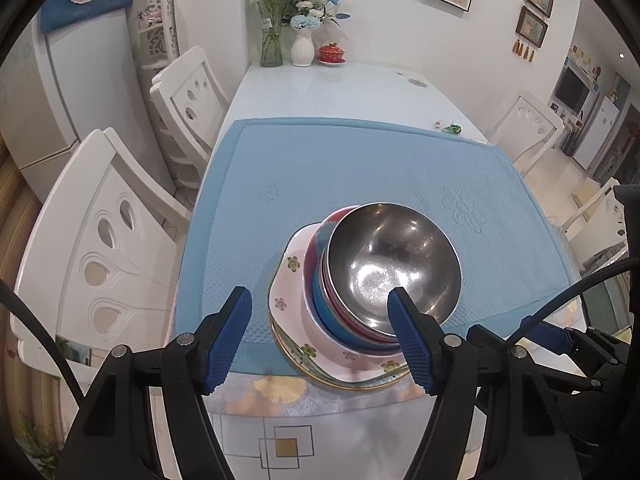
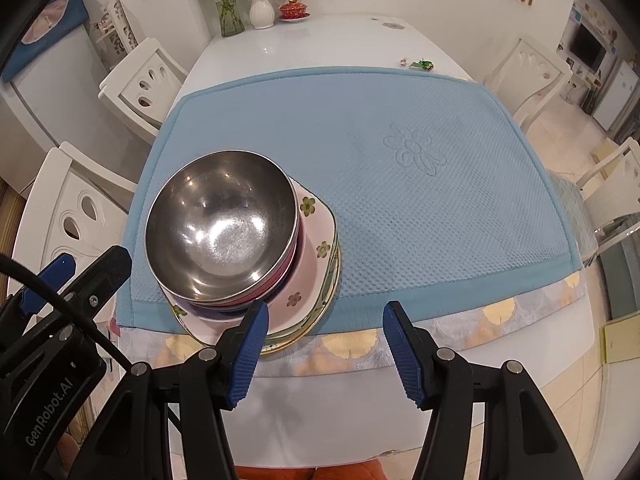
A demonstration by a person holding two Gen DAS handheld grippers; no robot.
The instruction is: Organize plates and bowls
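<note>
A steel bowl (image 1: 394,264) tops a nest of red and blue bowls (image 1: 332,316) that sits on a pink flowered plate (image 1: 288,300), itself on further gold-rimmed plates (image 2: 326,292). The stack stands at the near edge of a blue mat (image 1: 360,168) on the white worktop (image 1: 320,84). The left tool (image 1: 320,340) hangs above the stack, spread and pinching nothing. The right tool (image 2: 324,350) is spread too, empty, just right of the stack. White chairs (image 1: 100,248) flank the worktop; vases of flowers (image 1: 302,46) and a red lidded cup (image 1: 332,53) stand at its far end.
</note>
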